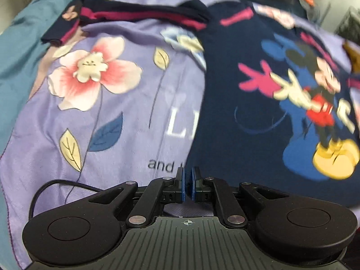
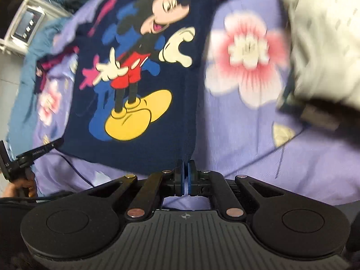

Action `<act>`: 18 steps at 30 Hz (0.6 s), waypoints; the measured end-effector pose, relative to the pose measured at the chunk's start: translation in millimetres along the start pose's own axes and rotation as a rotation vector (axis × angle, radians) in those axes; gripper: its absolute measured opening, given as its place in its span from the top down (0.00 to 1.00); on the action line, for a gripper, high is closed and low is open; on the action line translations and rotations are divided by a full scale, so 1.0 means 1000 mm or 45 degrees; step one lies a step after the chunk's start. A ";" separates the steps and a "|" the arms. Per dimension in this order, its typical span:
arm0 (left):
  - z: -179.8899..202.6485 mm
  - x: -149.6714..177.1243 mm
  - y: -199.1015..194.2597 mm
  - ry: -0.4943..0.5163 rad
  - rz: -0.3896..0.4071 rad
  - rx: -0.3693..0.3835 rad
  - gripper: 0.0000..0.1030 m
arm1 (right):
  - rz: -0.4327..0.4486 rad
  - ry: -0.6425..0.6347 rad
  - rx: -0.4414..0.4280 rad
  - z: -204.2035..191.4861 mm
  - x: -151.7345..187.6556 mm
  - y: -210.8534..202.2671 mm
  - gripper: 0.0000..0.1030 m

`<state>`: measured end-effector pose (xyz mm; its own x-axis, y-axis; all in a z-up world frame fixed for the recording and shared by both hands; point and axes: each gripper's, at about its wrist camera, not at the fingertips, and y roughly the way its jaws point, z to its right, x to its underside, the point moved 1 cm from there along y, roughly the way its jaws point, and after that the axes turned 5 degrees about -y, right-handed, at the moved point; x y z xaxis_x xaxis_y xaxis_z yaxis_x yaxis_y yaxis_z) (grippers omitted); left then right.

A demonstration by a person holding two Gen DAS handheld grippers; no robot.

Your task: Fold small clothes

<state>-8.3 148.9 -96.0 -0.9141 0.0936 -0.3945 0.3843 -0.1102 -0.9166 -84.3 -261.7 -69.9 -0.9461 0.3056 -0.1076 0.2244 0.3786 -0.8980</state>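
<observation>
The navy cartoon-mouse T-shirt (image 2: pixel 139 67) lies flat on the lilac floral bedsheet (image 1: pixel 67 135). Both the left gripper (image 1: pixel 188 185) and right gripper (image 2: pixel 185 177) have their jaws closed at the shirt's near hem, seemingly pinching its two corners. The first fold looks underway; next, carry the hem toward the collar evenly.

The left gripper (image 1: pixel 188 185) is pointed steeply downward with its jaws closed. The right gripper (image 2: pixel 185 177) is likewise angled down, its blue pads (image 2: pixel 190 178) pressed nearly together.
</observation>
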 end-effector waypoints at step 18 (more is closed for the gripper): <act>-0.011 -0.003 0.001 0.010 -0.084 -0.049 0.46 | -0.195 -0.019 0.137 0.023 0.014 0.034 0.95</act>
<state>-3.9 159.2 -96.7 -0.9367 0.1072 -0.3334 0.3279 -0.0656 -0.9424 -95.2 -264.9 -112.4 -0.9708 0.2381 0.0282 0.0519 0.3236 -0.9448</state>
